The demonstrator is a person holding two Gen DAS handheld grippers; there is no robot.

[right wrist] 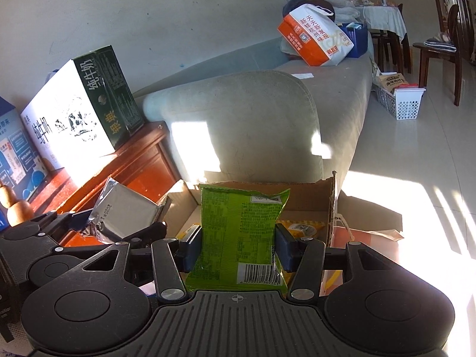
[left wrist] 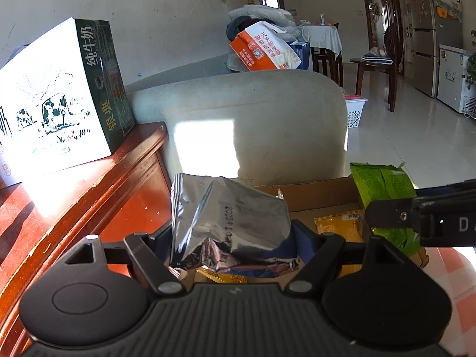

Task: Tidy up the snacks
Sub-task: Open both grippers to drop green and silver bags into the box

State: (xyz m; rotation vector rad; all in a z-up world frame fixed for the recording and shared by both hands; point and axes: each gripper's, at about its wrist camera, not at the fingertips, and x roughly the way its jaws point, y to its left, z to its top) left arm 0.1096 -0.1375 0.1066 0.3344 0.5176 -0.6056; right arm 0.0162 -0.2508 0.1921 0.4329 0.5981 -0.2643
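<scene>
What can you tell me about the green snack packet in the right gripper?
The green snack packet is a flat, crinkly plastic pouch with dense printed text, a white barcode near its lower edge and a jagged crimped top. It stands upright, clamped at both sides by the right gripper. It hangs over the open cardboard box, where yellow packets lie.

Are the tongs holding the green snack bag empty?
No, the right tongs are pinching the green snack bag between their two pads, above the cardboard box.
</scene>
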